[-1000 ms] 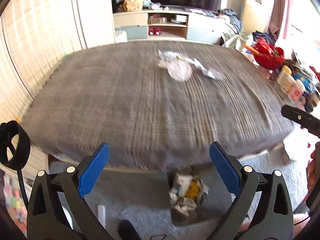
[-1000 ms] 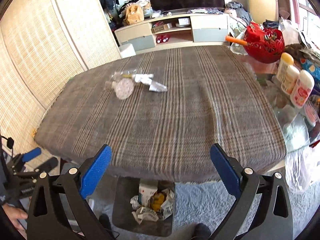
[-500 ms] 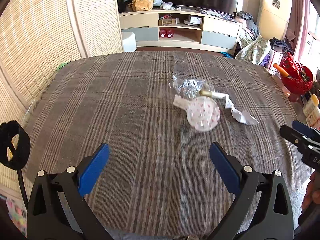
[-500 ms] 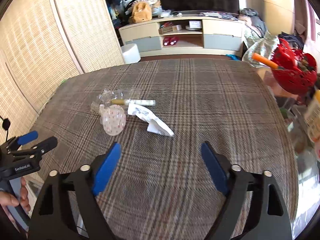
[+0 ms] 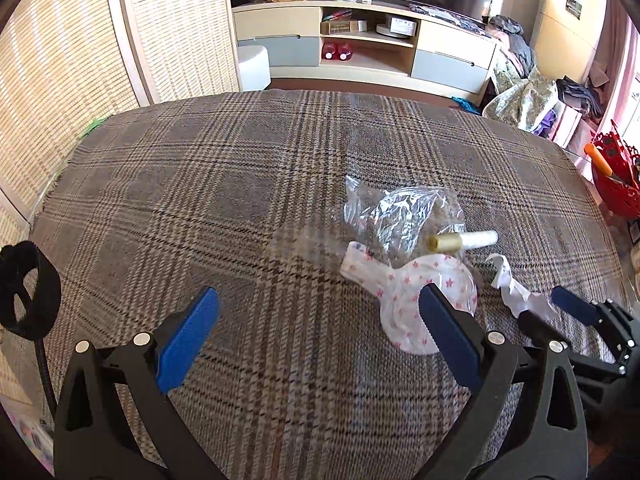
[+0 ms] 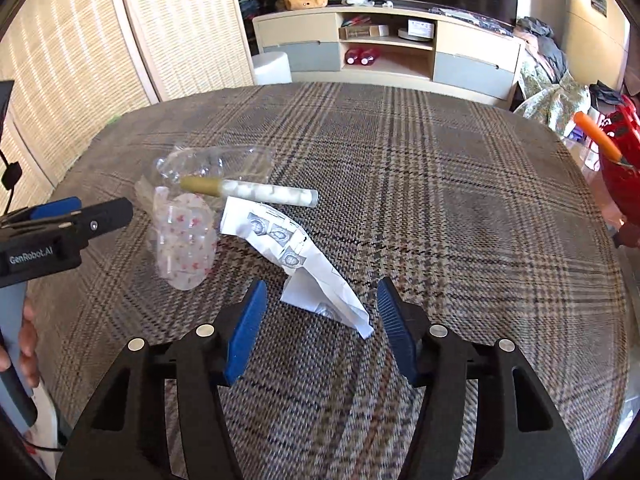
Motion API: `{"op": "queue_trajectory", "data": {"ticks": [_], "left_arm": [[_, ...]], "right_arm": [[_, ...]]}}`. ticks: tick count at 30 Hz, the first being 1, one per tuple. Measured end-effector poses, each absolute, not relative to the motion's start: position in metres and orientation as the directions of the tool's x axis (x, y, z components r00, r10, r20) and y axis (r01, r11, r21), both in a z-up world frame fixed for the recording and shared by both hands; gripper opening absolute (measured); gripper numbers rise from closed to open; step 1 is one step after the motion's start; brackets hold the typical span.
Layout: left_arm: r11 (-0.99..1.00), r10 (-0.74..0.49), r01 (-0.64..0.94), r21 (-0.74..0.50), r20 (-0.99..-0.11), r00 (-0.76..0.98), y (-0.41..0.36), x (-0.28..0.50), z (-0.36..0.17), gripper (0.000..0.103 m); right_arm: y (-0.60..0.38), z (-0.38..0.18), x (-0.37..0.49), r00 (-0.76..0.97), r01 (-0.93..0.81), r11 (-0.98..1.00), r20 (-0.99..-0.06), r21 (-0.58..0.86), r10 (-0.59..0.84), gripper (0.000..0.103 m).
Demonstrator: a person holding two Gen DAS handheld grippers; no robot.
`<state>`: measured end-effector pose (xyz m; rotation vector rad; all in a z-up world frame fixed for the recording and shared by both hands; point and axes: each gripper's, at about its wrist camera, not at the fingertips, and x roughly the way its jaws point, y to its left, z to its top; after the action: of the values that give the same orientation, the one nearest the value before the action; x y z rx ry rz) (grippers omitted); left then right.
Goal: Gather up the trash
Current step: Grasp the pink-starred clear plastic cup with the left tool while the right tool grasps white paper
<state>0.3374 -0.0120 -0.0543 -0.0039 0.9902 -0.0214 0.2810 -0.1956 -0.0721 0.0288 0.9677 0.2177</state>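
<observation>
Evidently the collecting had barely begun: four pieces of trash lay in one cluster on the brown plaid cloth-covered worktop point(image 6: 400, 184), and none was in a grip.

Taking the slim tube with its olive-gold cap and white tablets point(image 6: 256, 192) as the landmark and going left to right in the right wrist view: the left hand-held gripper point(image 5: 316, 334) came in from the left edge, its jaws wide apart and empty. The round clear plastic bag printed with small red stars point(image 6: 182, 240) lay just in front and to the left of the tube. The crumpled clear cellophane wrapper point(image 6: 208, 166) sat behind the tube's capped end, touching it. The long creased white paper slip printed with round seals point(image 6: 296, 260) ran from just in front of the tube toward the camera. The right hand-held gripper point(image 6: 318, 328) straddled the near end of that slip, its blue pads closing but not yet pressing the paper.

As for containers, the tube appeared full of tablets along its length; whether it counted as trash I could not tell. The starred bag and the wrapper looked empty. A red openwork basket point(image 6: 624, 168) stood well right of the tube, beyond the worktop's edge, with an orange handle sticking out. No bin was in view.
</observation>
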Motion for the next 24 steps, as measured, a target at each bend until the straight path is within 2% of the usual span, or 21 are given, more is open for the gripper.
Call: {"op": "queue_trajectory", "data": {"ticks": [2,3,5,7,8,14,24], "left_arm": [[1.0,-0.03,0.024,-0.02,-0.837,0.546,-0.016,0.342,-0.057,0.095],[0.999,-0.035,0.029,-0.023,-0.836,0.547,-0.018,0.344,-0.058,0.095],[0.999,-0.043,0.039,-0.026,-0.834,0.549,-0.023,0.346,-0.059,0.095],[0.998,-0.051,0.046,-0.031,-0.837,0.545,-0.028,0.348,-0.061,0.095],[0.998,-0.054,0.049,-0.033,-0.84,0.54,-0.032,0.35,-0.063,0.095],[0.996,-0.076,0.079,-0.04,-0.846,0.528,-0.051,0.346,-0.07,0.095],[0.993,-0.067,0.116,-0.009,-0.859,0.508,-0.078,0.342,-0.089,0.093]], "right_arm": [[-0.194,-0.078,0.283,0.545,-0.178,0.976,-0.814,0.122,0.201,0.056],[-0.194,-0.079,0.282,0.557,-0.177,0.978,-0.808,0.109,0.191,0.046],[-0.198,-0.077,0.282,0.575,-0.178,0.976,-0.792,0.127,0.208,0.041],[-0.204,-0.073,0.281,0.593,-0.172,0.972,-0.771,0.16,0.232,0.016],[-0.207,-0.07,0.28,0.602,-0.16,0.975,-0.767,0.156,0.221,0.014],[-0.232,-0.063,0.273,0.62,-0.119,0.982,-0.762,0.145,0.188,0.01],[-0.245,-0.068,0.263,0.618,-0.122,0.977,-0.757,0.175,0.213,0.011]]}}
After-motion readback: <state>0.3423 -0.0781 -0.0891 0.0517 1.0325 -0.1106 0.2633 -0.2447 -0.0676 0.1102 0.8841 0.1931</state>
